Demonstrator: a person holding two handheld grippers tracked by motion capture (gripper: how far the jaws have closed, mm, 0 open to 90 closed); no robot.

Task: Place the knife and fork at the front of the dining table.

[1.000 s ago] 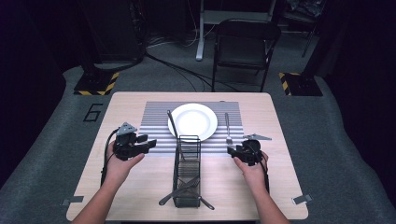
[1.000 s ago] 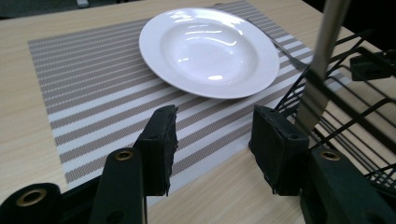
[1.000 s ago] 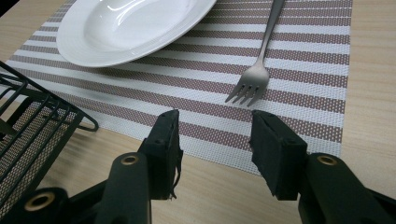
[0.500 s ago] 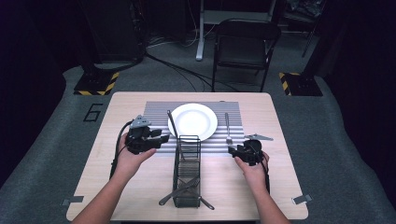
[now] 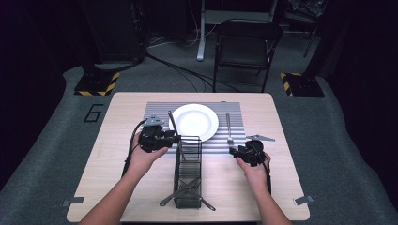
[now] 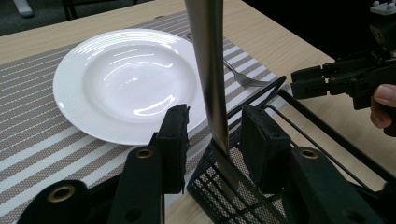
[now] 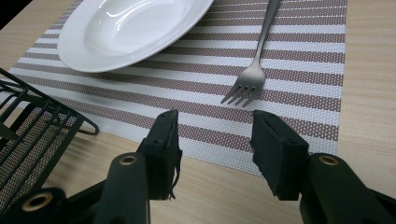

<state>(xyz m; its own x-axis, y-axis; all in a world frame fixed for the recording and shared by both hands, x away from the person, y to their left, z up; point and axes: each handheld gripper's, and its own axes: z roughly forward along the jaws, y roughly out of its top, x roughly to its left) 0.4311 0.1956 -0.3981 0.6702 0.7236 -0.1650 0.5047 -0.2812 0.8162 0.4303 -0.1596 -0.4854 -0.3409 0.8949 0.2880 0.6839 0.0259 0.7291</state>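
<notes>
A black wire caddy [image 5: 187,174] stands on the table, in front of a white plate [image 5: 194,121] on a striped placemat [image 5: 155,110]. A knife [image 5: 172,123] leans up out of the caddy's far left corner. My left gripper [image 5: 173,137] reaches it from the left. In the left gripper view the knife [image 6: 210,70] stands between the jaws of that gripper [image 6: 217,116], which have just been closing; a small gap shows on each side, so it is open. A fork [image 5: 228,126] lies right of the plate. My right gripper [image 5: 233,151] holds still, open and empty, just short of the fork's tines [image 7: 243,93].
More cutlery lies in the caddy's near end [image 5: 185,190], poking out through the wire. A folding chair [image 5: 246,42] stands beyond the table's far edge. Bare wood lies left of the placemat and along the near edge.
My left gripper has moved right and a little farther from the person, up to the caddy, and its jaws have narrowed around the knife. The right gripper has not moved.
</notes>
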